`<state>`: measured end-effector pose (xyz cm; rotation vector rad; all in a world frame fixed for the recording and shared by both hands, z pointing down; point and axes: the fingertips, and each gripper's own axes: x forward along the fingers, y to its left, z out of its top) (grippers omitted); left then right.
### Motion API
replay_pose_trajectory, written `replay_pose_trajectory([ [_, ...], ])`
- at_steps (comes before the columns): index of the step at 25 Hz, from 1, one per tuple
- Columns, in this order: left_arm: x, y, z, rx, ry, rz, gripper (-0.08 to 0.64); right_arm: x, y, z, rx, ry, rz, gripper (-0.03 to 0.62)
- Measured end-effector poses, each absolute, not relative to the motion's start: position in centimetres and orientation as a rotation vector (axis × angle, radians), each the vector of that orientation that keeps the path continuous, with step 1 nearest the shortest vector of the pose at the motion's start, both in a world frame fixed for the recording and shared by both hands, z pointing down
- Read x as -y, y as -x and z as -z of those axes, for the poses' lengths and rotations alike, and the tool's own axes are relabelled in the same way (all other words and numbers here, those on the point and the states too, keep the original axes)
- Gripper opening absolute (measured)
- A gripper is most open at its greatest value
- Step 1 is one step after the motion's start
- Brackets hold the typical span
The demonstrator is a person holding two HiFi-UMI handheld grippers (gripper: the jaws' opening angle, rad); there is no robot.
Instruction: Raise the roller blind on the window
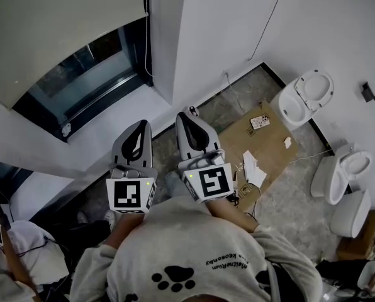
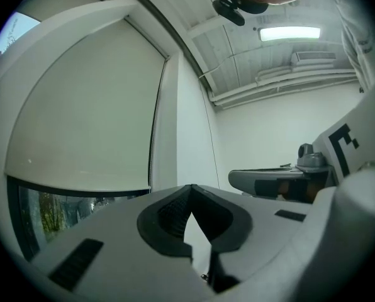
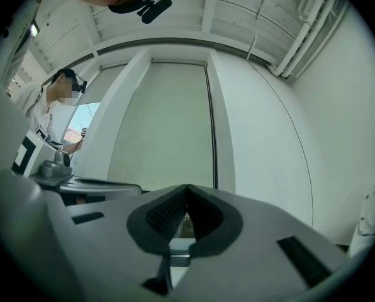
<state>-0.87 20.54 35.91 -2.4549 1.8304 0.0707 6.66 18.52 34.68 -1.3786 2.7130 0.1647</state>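
Observation:
A cream roller blind [image 1: 61,30] hangs over most of the window, leaving a strip of dark glass [image 1: 87,74] bare below its bottom bar. Its thin pull cord [image 1: 148,30] runs down the blind's right edge, beside the white wall pier. My left gripper [image 1: 138,126] and right gripper [image 1: 187,116] are held side by side below the sill, both shut and empty, well short of the cord. In the left gripper view the blind [image 2: 87,118] and cord [image 2: 155,131] stand beyond the closed jaws [image 2: 190,189]. The right gripper view shows blind [image 3: 165,124], cord [image 3: 211,124] and closed jaws [image 3: 187,189].
A white sill [image 1: 112,128] runs under the window. On the floor to the right lie a cardboard sheet [image 1: 257,143] with small parts and several white toilets [image 1: 307,93]. Another person [image 3: 55,112] stands at the left.

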Motion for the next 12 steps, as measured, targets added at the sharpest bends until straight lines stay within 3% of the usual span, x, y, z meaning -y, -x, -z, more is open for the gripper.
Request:
replay_pose_trajectory([
  [12,-13.4,2.5,-36.5,-1.832,2.456,-0.106,0.008,-10.8,-4.2,-35.0,-2.748,1.306,-0.183,0.008],
])
